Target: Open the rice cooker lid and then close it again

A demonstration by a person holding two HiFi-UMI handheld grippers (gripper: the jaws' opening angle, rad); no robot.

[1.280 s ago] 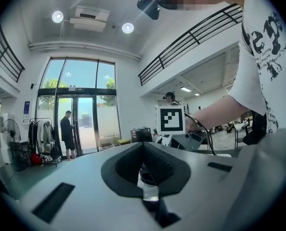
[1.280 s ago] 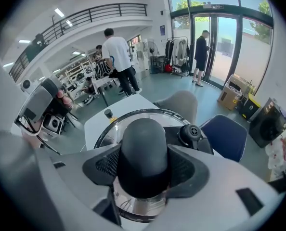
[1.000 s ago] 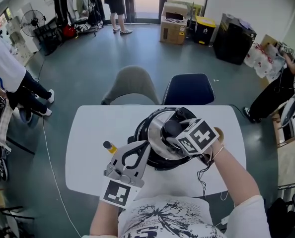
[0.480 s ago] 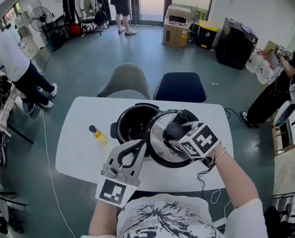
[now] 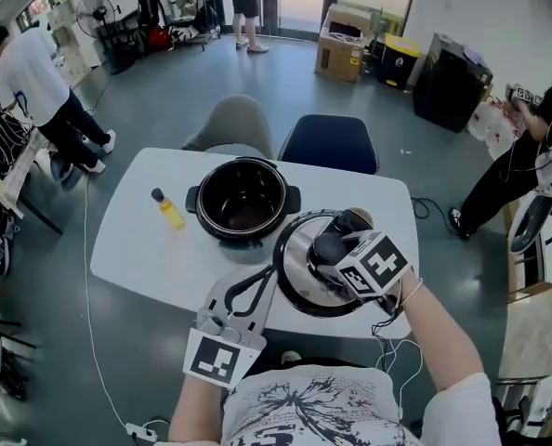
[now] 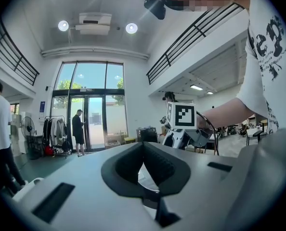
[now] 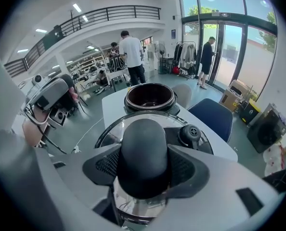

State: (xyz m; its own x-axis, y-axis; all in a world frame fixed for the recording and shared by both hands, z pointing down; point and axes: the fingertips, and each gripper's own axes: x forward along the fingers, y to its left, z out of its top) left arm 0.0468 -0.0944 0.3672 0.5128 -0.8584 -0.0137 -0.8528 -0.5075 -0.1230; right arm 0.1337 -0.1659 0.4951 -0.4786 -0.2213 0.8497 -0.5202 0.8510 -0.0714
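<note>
Lid (image 5: pixel 299 266) is off the rice cooker (image 5: pixel 243 198), over the desk's (image 5: pixel 137 249) near side, just right of the open cooker. R claw (image 7: pixel 144 165) is clamped on the lid's black knob (image 7: pixel 144 138). L claw (image 6: pixel 143 147) has jaws together w/ nothing btwn, tips by the lid rim. Yellow bottle (image 5: pixel 167 209) stands left of cooker.

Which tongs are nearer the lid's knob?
Right. The right tongs grip the knob; the left tongs are beside the lid, at its left edge in the head view.
</note>
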